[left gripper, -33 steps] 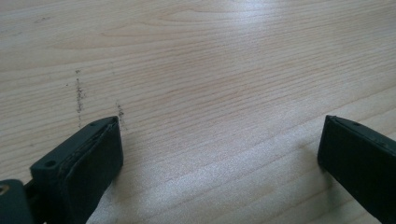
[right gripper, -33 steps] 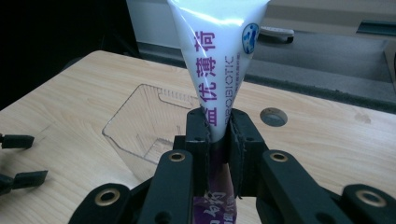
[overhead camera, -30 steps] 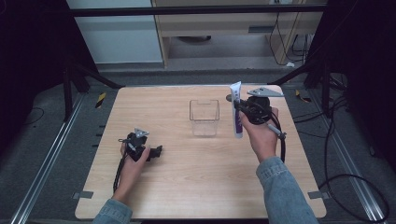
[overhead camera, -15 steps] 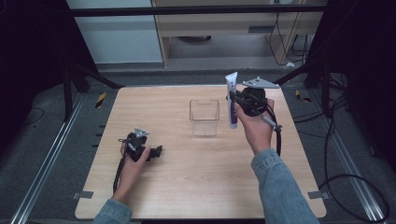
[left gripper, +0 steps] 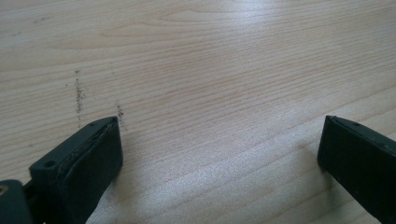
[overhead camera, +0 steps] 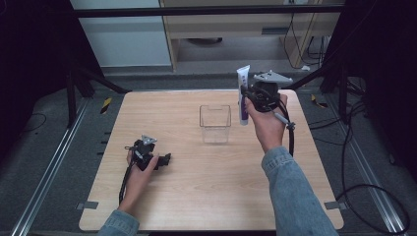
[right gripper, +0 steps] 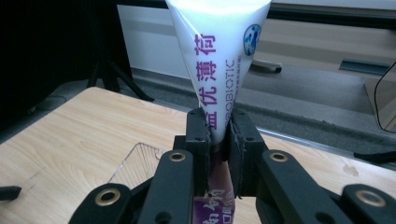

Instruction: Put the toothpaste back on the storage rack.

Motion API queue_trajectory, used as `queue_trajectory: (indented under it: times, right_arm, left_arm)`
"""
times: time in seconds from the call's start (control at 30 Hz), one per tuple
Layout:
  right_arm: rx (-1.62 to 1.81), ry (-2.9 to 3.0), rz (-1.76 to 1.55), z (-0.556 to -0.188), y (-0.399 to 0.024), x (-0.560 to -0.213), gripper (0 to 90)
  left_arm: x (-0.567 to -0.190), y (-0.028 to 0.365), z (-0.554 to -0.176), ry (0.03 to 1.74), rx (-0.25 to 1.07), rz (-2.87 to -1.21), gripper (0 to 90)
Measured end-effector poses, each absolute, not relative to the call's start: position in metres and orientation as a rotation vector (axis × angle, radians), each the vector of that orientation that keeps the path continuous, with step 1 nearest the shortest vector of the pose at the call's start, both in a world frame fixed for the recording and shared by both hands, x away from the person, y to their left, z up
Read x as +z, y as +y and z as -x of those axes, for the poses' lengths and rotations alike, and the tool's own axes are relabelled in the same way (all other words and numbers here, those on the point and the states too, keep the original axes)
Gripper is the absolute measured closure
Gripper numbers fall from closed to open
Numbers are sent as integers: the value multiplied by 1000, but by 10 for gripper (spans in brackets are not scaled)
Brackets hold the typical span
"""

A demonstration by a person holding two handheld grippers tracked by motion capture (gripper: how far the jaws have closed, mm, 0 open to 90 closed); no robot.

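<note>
A white and purple toothpaste tube stands upright in the air, crimped end up, with my right gripper shut on its middle. In the right gripper view the tube rises between the two black jaws of the right gripper, which pinch it flat. It hangs just right of a clear plastic box standing open-topped on the middle of the wooden table. My left gripper rests on the table at the front left, open, and its fingers stand wide apart over bare wood.
A cable trails from each gripper across the table. Dark floor, metal rails and frame legs surround the table. A corner of the clear box shows below left of the held tube.
My right hand has lifted the tube and carried it left toward the clear box, turning it more upright. The left gripper has stayed put.
</note>
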State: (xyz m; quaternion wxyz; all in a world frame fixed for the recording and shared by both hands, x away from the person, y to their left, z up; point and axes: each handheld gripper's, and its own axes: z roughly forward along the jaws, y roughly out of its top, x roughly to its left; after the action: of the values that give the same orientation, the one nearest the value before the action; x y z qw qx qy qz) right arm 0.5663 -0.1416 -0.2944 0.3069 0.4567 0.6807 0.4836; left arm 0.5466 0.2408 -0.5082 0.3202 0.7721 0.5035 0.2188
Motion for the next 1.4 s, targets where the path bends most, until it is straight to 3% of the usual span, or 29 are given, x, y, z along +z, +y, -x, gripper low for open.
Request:
queue_trajectory:
  times: [1.4]
  right_arm:
    - [1366,1745,-1128,-579,-99,-280,797]
  left_arm:
    - [-508,241,-547,1321,579,-2033,0]
